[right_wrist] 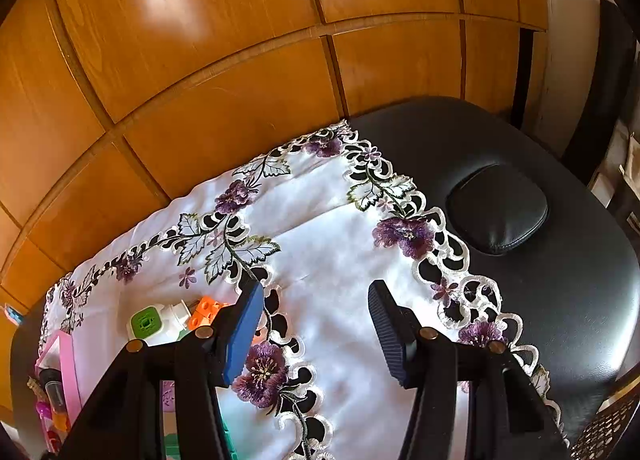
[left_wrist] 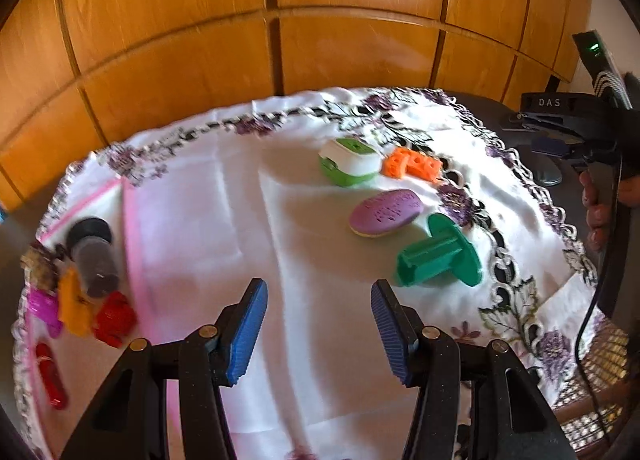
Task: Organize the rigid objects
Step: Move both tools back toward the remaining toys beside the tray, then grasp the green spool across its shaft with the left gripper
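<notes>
On the white embroidered cloth (left_wrist: pixel 240 219) lie a green spool-like piece (left_wrist: pixel 438 256), a purple oval piece (left_wrist: pixel 386 211), an orange block (left_wrist: pixel 414 163) and a green-and-white box (left_wrist: pixel 350 161). My left gripper (left_wrist: pixel 319 330) hangs open above bare cloth, short of the green piece, nothing between its blue pads. The pink tray (left_wrist: pixel 134 260) at the left holds a dark cylinder (left_wrist: pixel 96 260), red (left_wrist: pixel 114 318), yellow (left_wrist: pixel 74 308) and magenta pieces. My right gripper (right_wrist: pixel 316 334) is open over the cloth's flowered edge, empty. The green-and-white box (right_wrist: pixel 154 324) and orange block (right_wrist: pixel 206 310) show to its left.
A wooden panelled wall (left_wrist: pixel 280 39) rises behind the table. Black padded upholstery (right_wrist: pixel 520 199) lies right of the cloth. In the left wrist view the other gripper's body (left_wrist: pixel 568 119) and a hand (left_wrist: pixel 596 211) stand at the right edge, with a cable trailing down.
</notes>
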A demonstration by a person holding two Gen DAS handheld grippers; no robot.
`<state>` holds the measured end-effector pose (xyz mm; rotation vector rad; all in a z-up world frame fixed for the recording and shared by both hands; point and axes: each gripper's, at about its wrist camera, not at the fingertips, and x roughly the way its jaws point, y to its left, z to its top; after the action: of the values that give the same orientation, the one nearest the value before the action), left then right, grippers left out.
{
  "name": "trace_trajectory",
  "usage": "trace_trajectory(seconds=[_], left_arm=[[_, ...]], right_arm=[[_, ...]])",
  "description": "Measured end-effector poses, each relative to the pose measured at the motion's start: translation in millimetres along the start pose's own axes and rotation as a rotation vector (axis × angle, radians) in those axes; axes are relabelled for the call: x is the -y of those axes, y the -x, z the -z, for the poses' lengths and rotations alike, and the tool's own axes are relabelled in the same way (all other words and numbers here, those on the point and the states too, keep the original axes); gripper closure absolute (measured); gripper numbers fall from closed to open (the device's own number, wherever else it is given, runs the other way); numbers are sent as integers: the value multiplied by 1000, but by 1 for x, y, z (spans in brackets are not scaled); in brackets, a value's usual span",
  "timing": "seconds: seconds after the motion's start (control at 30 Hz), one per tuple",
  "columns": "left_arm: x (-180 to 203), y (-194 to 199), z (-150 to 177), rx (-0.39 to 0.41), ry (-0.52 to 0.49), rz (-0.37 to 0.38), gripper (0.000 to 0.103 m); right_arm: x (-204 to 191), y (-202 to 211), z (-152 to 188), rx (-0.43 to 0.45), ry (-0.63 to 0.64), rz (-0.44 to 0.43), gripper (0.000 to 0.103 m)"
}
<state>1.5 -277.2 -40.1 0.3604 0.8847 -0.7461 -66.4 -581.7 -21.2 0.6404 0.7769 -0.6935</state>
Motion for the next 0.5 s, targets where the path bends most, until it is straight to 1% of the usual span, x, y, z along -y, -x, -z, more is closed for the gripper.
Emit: trace_trajectory(seconds=[0.17,0.23,0.3,0.33,0.37,0.5], left_arm=[[6,-12,2,-41,20,52,48],[10,-16,1,-58,27,85,48],[14,-20,-2,-69,43,121,39],[17,-21,-4,-70,53,135,29],[20,-23,-7,-70,67,155,21],[36,-32,-17,-71,78,184,21]], right_arm=[[-1,-2,0,-10,2,-7,47],[-1,-1,0,-11,3,-10,47],[-1,-1,0,-10,3,-12,47],[-1,-1,1,-11,2,-14,47],[-1,-1,1,-12,0,-15,47],[0,-1,1,-15,-5,-22,47]])
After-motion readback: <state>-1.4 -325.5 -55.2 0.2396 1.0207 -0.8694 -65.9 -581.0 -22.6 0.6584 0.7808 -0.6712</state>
